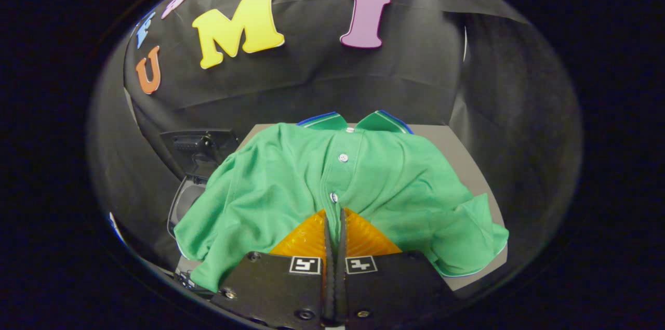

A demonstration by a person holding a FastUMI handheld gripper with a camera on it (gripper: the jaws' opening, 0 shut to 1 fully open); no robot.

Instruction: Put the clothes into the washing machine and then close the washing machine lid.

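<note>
The tool (334, 214) has its 2 fingers drawn together, the tips almost touching with only a thin slit between them. The tips lie against the front of a green polo shirt (291, 184), right at its button strip and just below the lower button (333, 197). Whether any cloth is pinched in that slit cannot be told, since the fingers hide the spot.

The shirt lies spread out, front side up, on a grey worktop (467, 156). Its collar (358, 121), edged in blue, points away from the tool toward the black cloth wall (322, 80). A second button (343, 157) sits higher on the strip, near the collar. One sleeve (470, 236) reaches out to the right of the fingers and ends near the worktop's near edge. The other side of the shirt hangs to the left, over the worktop's edge.

Left of the shirt, partly covered by it, stands a dark washing machine (189, 189) with its lid (200, 145) raised.
</note>
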